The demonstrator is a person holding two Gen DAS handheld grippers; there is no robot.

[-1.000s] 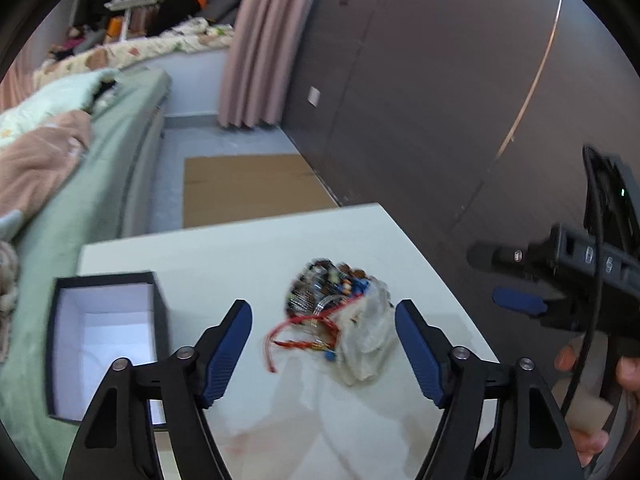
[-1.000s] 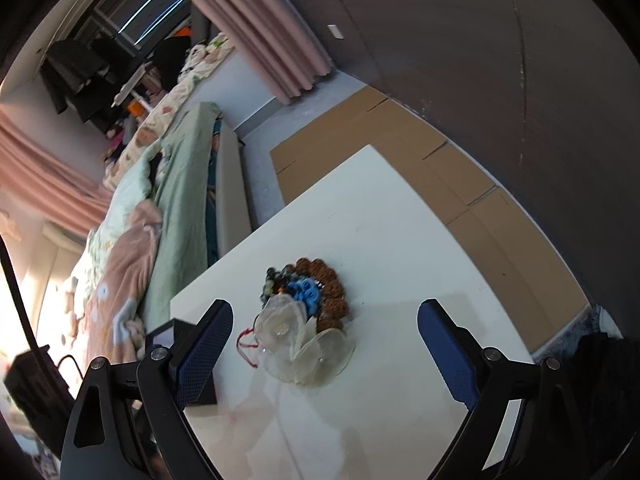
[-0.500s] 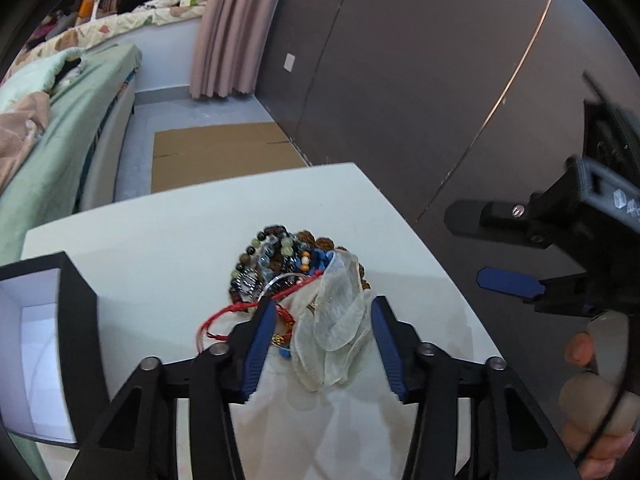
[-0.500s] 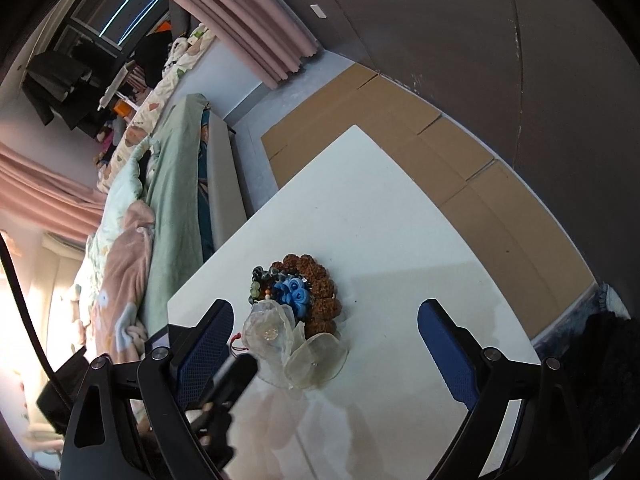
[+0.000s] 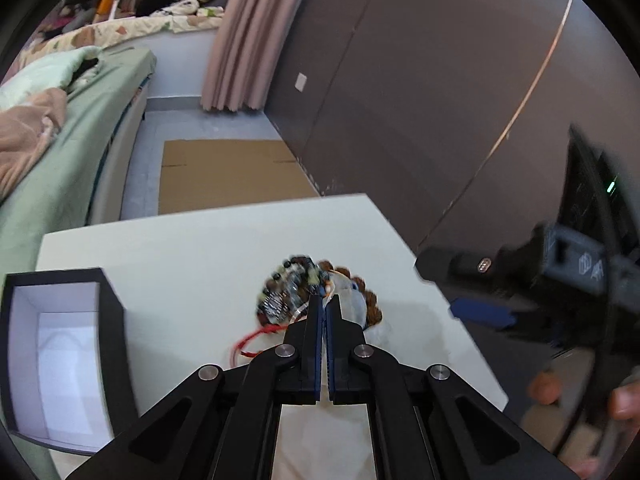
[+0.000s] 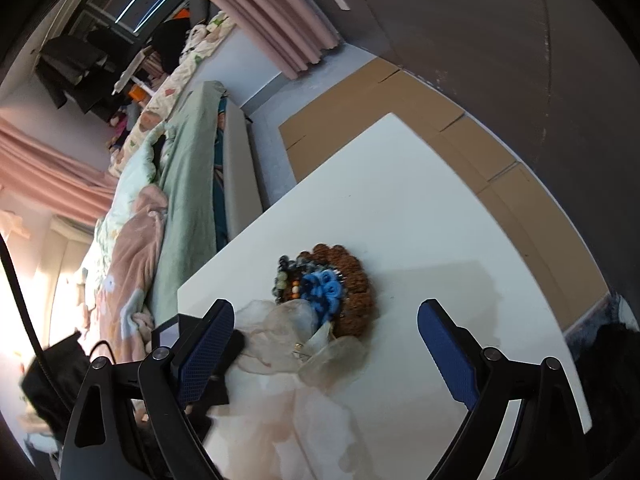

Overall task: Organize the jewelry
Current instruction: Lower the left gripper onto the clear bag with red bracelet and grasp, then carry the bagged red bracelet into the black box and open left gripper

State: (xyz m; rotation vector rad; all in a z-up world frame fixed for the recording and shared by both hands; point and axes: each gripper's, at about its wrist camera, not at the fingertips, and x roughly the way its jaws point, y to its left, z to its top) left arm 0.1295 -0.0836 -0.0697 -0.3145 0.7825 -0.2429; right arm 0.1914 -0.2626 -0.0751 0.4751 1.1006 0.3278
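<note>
Lying heaped on the table (image 6: 420,200), the jewelry pile (image 6: 326,284) (beads, sheer pouch) meets closed left fingers (image 5: 316,320); right fingers (image 6: 444,344) gape.

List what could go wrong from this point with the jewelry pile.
1. The left claw is shut at the tangled jewelry pile; lifting may drag the red cord and beads along together.
2. The sheer pouch overlaps the pile and could snag.
3. The open box sits beside the table's left edge; a trailing strand might miss it.
</note>
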